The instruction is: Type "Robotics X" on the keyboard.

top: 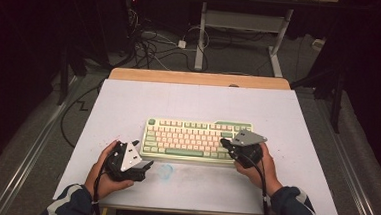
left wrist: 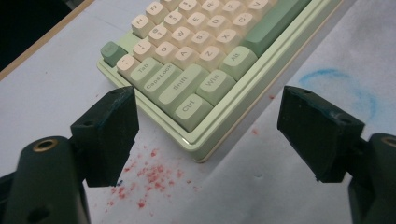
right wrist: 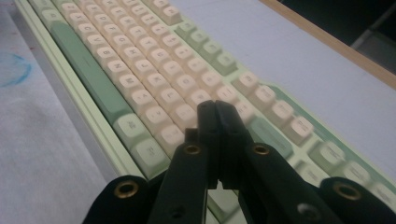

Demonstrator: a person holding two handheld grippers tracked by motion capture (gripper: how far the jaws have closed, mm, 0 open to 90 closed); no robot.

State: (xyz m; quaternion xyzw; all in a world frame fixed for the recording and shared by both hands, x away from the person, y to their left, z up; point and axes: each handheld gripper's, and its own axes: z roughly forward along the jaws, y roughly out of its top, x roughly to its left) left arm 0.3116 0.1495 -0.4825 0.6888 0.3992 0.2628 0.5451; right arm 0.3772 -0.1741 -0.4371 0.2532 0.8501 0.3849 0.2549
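The desk has a pale grey-white top with a strip of light wood along its far edge. Its surface carries small red specks near the left front and a faint blue ring-shaped smear near the front middle. Around the desk the room is dark; behind it a grey floor shows loose black cables and the white metal legs of another table.

The pale green keyboard with cream and green keycaps lies flat in the middle of the desk, its long side parallel to the front edge. Its space bar and some outer keys are darker green.

The left tool, held in the left hand, is spread wide just before the front left corner of the keyboard, and nothing is between its jaws. The right tool, held in the right hand, has its jaws pressed together with nothing between them. It is over the right part of the keyboard, above the cream keys; whether it touches a key I cannot tell.
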